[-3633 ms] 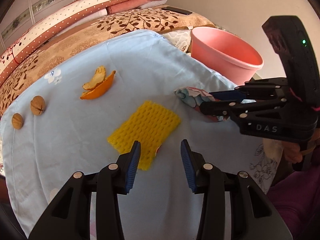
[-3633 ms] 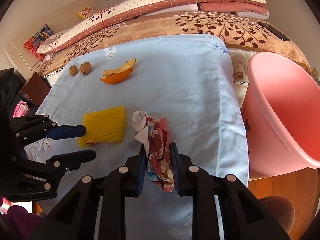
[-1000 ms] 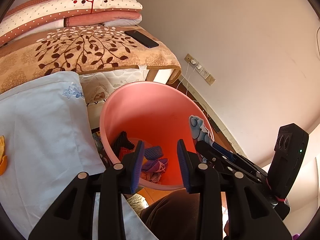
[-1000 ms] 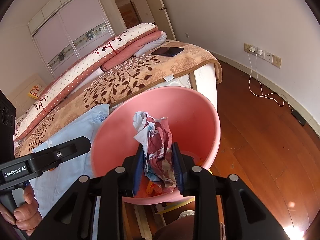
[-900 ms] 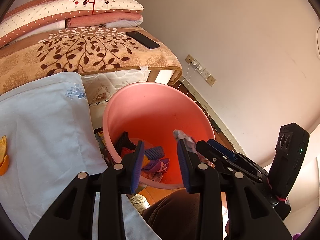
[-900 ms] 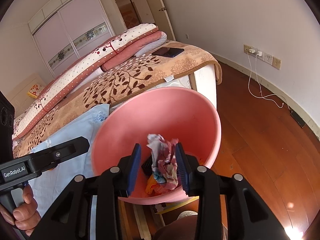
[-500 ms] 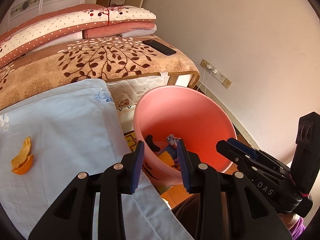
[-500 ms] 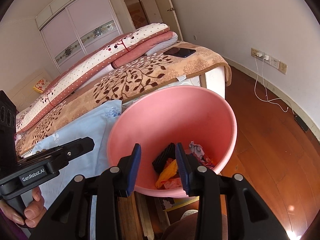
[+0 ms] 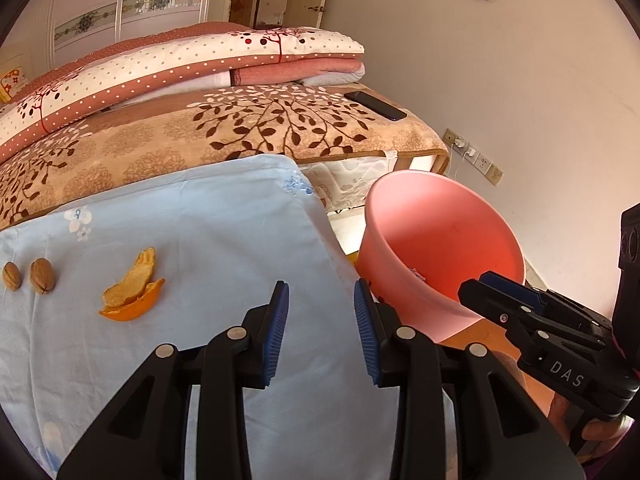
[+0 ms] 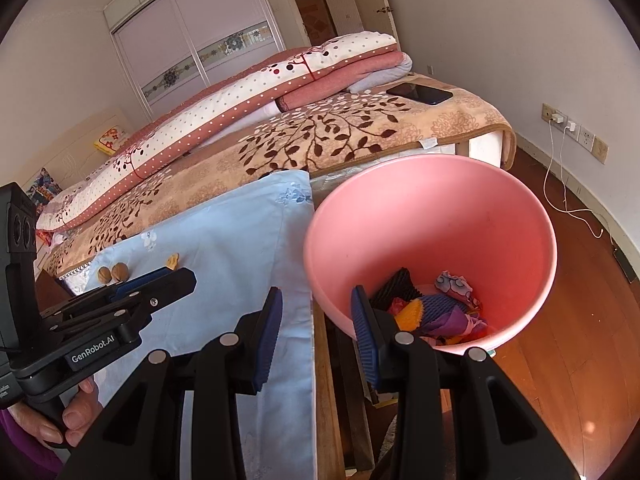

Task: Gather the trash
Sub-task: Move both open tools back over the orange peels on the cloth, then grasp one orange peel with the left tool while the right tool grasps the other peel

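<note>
A pink bucket (image 10: 500,208) stands off the bed's side and holds a crumpled patterned wrapper (image 10: 454,285), yellow foam netting (image 10: 412,316) and other scraps. On the light blue sheet (image 9: 200,240) lie an orange peel (image 9: 132,294) and two walnuts (image 9: 30,280). My left gripper (image 9: 320,320) hovers open and empty over the sheet near its right edge, the peel to its left. Over the gap between sheet and bucket rim, my right gripper (image 10: 314,326) is open and empty too. The pink bucket (image 9: 452,236) sits right of the left gripper, with the right gripper (image 9: 476,286) in front of it.
Folded quilts (image 9: 180,64) and a brown leaf-print blanket (image 9: 240,128) fill the far side of the bed, with a dark phone (image 10: 420,93) on the blanket. Wall sockets and a white cable (image 10: 564,168) run along the wooden floor at right. A hand (image 10: 60,420) grips the left tool's handle.
The right gripper let the patterned wrapper drop into the bucket. Both grippers then swung left from the bucket toward the blue sheet, bringing the peel and walnuts back into sight.
</note>
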Motion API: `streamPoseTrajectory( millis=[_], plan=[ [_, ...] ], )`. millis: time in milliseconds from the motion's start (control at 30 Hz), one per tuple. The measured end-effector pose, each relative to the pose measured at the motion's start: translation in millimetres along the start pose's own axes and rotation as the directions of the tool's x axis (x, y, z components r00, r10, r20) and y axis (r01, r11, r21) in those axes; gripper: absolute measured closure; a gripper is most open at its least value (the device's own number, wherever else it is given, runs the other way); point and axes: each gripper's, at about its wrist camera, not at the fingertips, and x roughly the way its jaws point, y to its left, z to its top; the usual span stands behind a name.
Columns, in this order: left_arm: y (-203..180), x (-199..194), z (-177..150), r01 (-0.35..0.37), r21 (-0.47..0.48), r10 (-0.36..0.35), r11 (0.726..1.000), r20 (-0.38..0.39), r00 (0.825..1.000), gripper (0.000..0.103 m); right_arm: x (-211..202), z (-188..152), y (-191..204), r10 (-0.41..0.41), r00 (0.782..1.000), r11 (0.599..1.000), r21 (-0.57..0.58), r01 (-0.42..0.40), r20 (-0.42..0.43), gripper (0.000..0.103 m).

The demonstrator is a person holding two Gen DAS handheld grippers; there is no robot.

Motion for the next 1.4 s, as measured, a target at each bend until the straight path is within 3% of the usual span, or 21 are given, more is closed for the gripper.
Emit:
streamPoseTrajectory(
  millis=[467, 600, 733, 1000, 1033, 1067, 1133, 1400],
  plan=[
    [114.3, -34.7, -13.1, -0.166, -0.121, 0.169, 0.979, 0.016, 0.985, 0.069, 20.5, -12.5, 63.5, 0.065, 0.995, 0.989, -0.132, -0.074, -0.074, 0.068],
    [140.6, -32.2, -15.0, -0.170, -0.170, 0.171, 0.971, -0.010, 0.985, 0.070, 30.0, -13.6, 71.3, 0.073, 0.993, 0.985, -0.146, -0.087, -0.097, 0.068],
    [152.5, -15.8, -13.0, -0.162, -0.191, 0.156, 0.968, -0.047, 0.987, 0.075, 41.4, -12.9, 77.1, 0.083, 0.989, 0.983, -0.152, -0.101, -0.120, 0.068],
    [154.2, 16.1, -4.5, -0.162, -0.174, 0.148, 0.971, -0.088, 0.985, 0.075, 59.5, -12.1, 84.5, 0.093, 0.983, 0.980, -0.161, -0.118, -0.155, 0.068],
    [152.6, 18.4, -4.8, -0.162, -0.165, 0.149, 0.973, -0.091, 0.985, 0.078, 61.3, -12.4, 84.9, 0.094, 0.983, 0.980, -0.160, -0.120, -0.160, 0.068],
    [151.3, 20.3, -5.0, -0.163, -0.157, 0.150, 0.974, -0.092, 0.984, 0.090, 62.8, -12.0, 85.4, 0.094, 0.982, 0.980, -0.160, -0.121, -0.164, 0.068],
    [149.4, 22.3, -6.0, -0.166, -0.145, 0.153, 0.975, -0.093, 0.984, 0.094, 65.8, -11.7, 86.8, 0.096, 0.981, 0.979, -0.161, -0.123, -0.170, 0.068],
    [163.4, 4.6, -11.7, -0.181, -0.209, 0.172, 0.961, -0.063, 0.983, 0.100, 73.7, -7.8, 100.3, 0.124, 0.975, 0.974, -0.166, -0.155, -0.185, 0.068]
  ],
)
